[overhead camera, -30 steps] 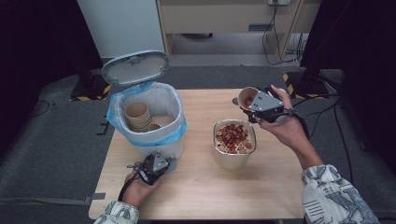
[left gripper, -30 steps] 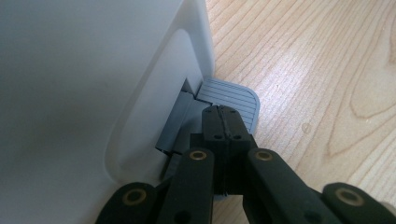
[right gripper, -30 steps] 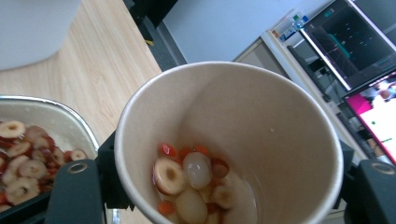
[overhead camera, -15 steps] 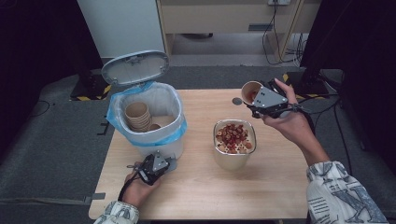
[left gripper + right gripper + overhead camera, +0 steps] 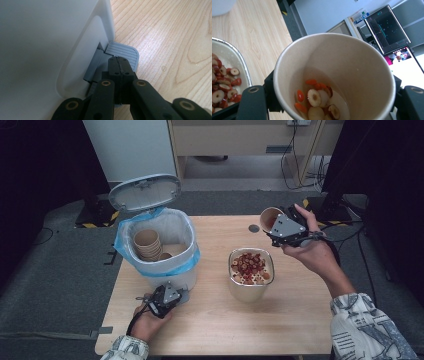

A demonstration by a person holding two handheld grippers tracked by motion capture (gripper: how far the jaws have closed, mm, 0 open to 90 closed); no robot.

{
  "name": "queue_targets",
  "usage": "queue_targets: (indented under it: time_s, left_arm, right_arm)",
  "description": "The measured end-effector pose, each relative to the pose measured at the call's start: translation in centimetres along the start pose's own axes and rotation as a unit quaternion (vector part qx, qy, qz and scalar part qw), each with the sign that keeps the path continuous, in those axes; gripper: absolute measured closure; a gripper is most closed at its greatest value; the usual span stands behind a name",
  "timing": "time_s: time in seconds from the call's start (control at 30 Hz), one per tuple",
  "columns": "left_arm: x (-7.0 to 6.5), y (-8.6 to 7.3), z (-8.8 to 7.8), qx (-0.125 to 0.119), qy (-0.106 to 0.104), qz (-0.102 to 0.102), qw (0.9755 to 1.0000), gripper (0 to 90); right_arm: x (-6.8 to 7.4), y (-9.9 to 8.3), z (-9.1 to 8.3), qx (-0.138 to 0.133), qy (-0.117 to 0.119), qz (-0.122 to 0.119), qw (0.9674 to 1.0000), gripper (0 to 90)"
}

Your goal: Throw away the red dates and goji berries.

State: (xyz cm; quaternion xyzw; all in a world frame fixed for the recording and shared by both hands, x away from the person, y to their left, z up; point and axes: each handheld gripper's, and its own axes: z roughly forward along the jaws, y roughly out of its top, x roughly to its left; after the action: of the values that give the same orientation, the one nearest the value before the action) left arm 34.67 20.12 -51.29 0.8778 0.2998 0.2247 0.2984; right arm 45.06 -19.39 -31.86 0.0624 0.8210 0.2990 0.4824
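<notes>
My right gripper is shut on a paper cup, held tilted above the table's back right. The paper cup still holds a few dried fruit slices at its bottom. A metal bowl full of red and pale fruit slices stands at mid-table; the metal bowl's rim shows at the left of the right gripper view. My left gripper lies low at the front left, shut, its tips pressing on the grey foot pedal of the white bin. The bin's lid stands open.
A stack of paper cups sits inside the bin's blue liner. A small dark disc lies on the table near the back. Monitors stand beyond the table's edge.
My right gripper has lifted the cup up and back away from the bowl and tilted it more upright. The left gripper has stayed on the pedal.
</notes>
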Motion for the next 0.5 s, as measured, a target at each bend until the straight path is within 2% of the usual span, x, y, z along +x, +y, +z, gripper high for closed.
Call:
queue_targets:
  time_s: [0.1, 0.3, 0.5]
  left_arm:
    - [0.01, 0.00, 0.00, 0.000, 0.000, 0.000, 1.0000, 89.9]
    - [0.01, -0.01, 0.00, 0.000, 0.000, 0.000, 1.0000, 89.9]
    - [0.02, -0.01, 0.00, 0.000, 0.000, 0.000, 1.0000, 89.9]
  right_arm:
    - [-0.02, 0.06, -0.01, 0.000, 0.001, -0.002, 1.0000, 28.0]
    - [0.35, 0.18, 0.18, 0.009, 0.001, -0.030, 0.9995, 28.0]
    - [0.57, 0.32, 0.25, 0.013, -0.001, -0.040, 0.9991, 28.0]
